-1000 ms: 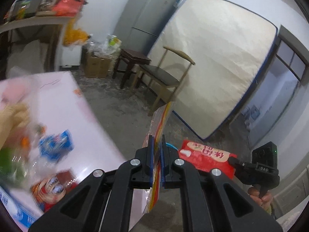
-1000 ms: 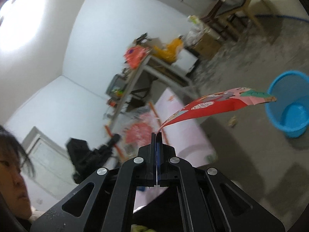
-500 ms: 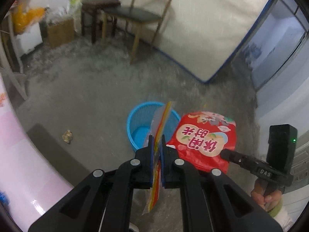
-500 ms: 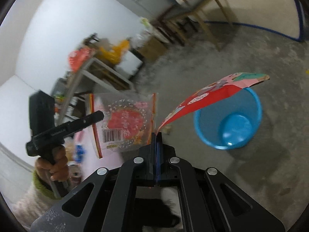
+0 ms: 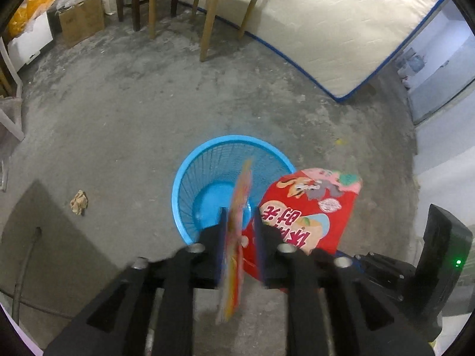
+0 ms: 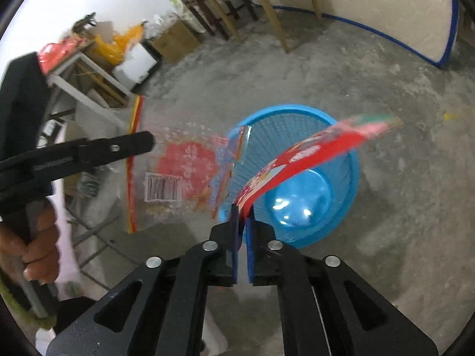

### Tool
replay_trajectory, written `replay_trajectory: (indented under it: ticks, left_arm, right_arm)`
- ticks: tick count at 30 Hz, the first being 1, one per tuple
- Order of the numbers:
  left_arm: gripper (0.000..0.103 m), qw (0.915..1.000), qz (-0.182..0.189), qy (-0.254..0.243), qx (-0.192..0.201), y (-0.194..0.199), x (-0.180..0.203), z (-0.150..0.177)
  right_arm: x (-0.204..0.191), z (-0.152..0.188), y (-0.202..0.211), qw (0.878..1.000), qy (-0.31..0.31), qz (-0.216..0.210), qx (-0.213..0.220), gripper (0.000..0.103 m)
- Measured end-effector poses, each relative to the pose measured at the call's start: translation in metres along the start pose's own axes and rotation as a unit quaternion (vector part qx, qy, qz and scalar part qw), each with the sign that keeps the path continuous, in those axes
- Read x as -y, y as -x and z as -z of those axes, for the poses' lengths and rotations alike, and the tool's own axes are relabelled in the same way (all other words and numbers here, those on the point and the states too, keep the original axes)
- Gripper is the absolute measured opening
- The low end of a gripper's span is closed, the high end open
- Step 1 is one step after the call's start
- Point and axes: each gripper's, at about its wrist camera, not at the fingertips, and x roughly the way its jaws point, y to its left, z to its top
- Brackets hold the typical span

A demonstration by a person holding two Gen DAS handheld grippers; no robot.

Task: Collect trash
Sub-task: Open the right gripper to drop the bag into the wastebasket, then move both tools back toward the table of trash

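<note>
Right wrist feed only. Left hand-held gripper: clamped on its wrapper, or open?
Observer: Open. The left hand-held gripper has its jaws apart, with the snack wrapper loose between them. The blue basket is just beyond.
Operator: Any trash on the floor near the basket?
Observer: One crumpled paper scrap on the concrete, left of the basket and apart from it.
Operator: Right unit powered?
Observer: A green light glows on the body of the right hand-held gripper.

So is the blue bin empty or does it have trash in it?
Empty: the blue bin's bare shiny bottom shows, and both wrappers hang above it.
</note>
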Motion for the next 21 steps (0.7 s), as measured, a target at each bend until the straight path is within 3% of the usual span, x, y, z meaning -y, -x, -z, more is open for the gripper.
replay_trajectory:
  ticks: [7,21]
  left_arm:
    - [0.040,0.9999,-0.011,-0.004,0.008,0.000,-0.002,0.004]
    - [0.057,0.9990,-0.032,0.015,0.025,0.041,-0.025,0.031]
  right_arm:
    - [0.011,0.017,0.008,1.000,-0.023,0.009,0.004,0.022]
    - [0.000,0.032,0.038,0.999,-0.023,0.007,0.030,0.026]
